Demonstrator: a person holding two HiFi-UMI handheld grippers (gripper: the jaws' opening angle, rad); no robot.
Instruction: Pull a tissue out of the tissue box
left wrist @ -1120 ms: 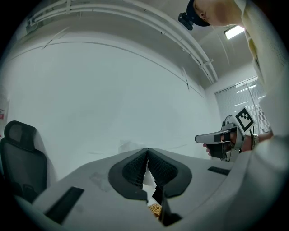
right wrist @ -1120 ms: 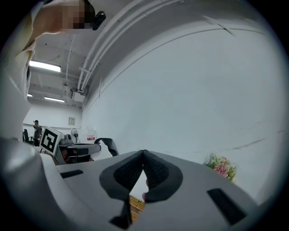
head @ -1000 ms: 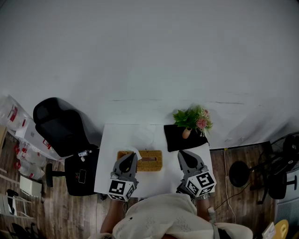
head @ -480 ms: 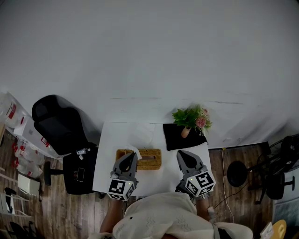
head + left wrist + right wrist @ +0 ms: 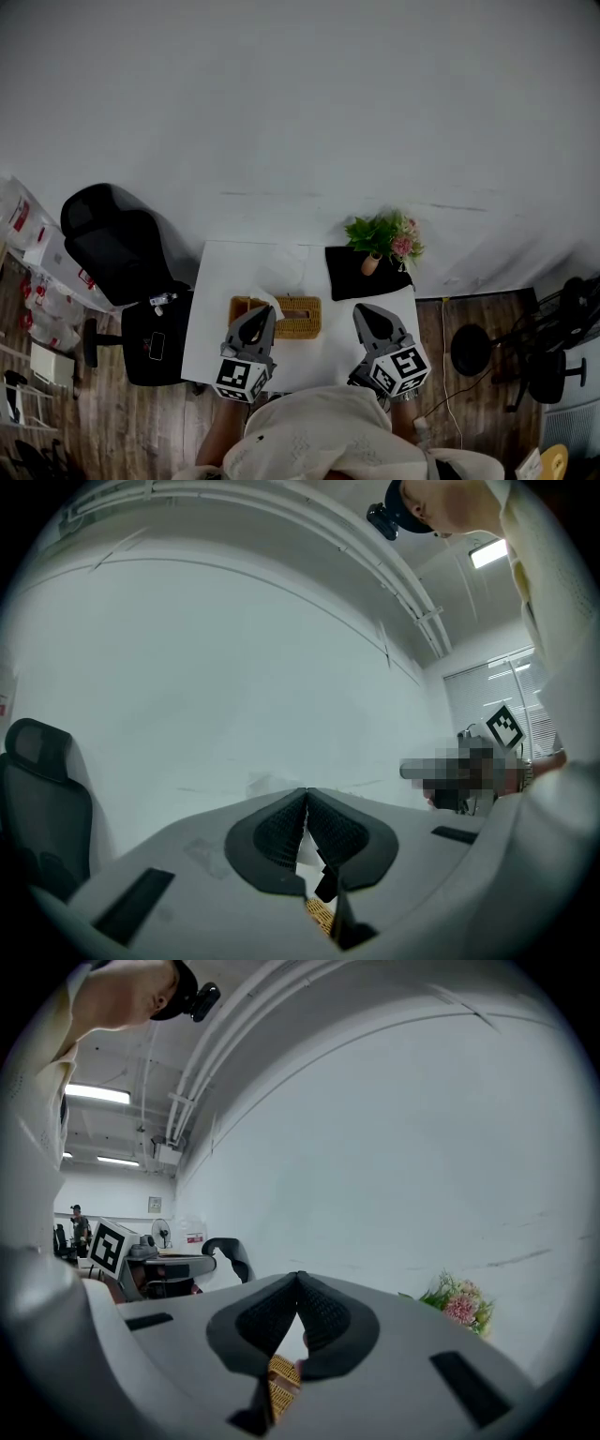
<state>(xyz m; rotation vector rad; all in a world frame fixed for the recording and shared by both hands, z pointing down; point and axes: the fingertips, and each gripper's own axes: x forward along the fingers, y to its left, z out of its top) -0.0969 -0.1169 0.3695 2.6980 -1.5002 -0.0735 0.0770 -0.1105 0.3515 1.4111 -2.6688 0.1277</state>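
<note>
The left tool (image 5: 266, 312) and the right tool (image 5: 362, 311) each had jaws pressed together. The tissue (image 5: 273, 302) stuck up from the tissue box (image 5: 302, 324) on the surface (image 5: 234, 272), just beside the left tool's tip.

Under the closed jaws of the left gripper (image 5: 306, 793) we catch only a sliver of the woven tissue box (image 5: 320, 914); the white strip (image 5: 302, 853) between them is too small to name. The right gripper (image 5: 298, 1279), jaws together, likewise covers most of that box
</note>
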